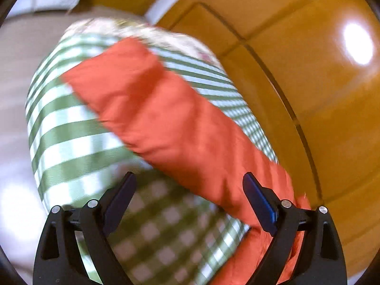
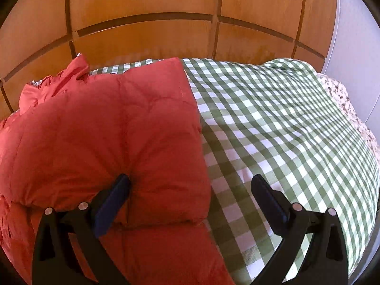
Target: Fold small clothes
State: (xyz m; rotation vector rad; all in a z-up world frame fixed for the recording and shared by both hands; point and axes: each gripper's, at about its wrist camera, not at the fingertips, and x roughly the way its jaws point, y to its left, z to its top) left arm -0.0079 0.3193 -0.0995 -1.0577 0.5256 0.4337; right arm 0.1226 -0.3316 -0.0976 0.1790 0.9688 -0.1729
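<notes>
Your right hand-held gripper [image 2: 190,191] is spread wide and holds nothing. Its left finger [image 2: 114,204] touches the puffy red jacket [image 2: 106,130], and the other finger hangs over the green checked cloth [image 2: 273,118]. The jacket lies on that cloth at about 10 o'clock in the right wrist view, already doubled over into a thick pad, with a loose crumpled bit near the wooden wall [image 2: 142,0] at 11 o'clock.

Your left hand-held gripper [image 1: 188,193] is spread too, empty, with the jacket [image 1: 166,118] running from 11 o'clock down to 5 o'clock. That view is blurry.

You seem to be partway through the fold. Next you likely need to pinch the near jacket edge and bring it over. Squeeze firmly, because the stuffing is thick and slippery and may spring back.
</notes>
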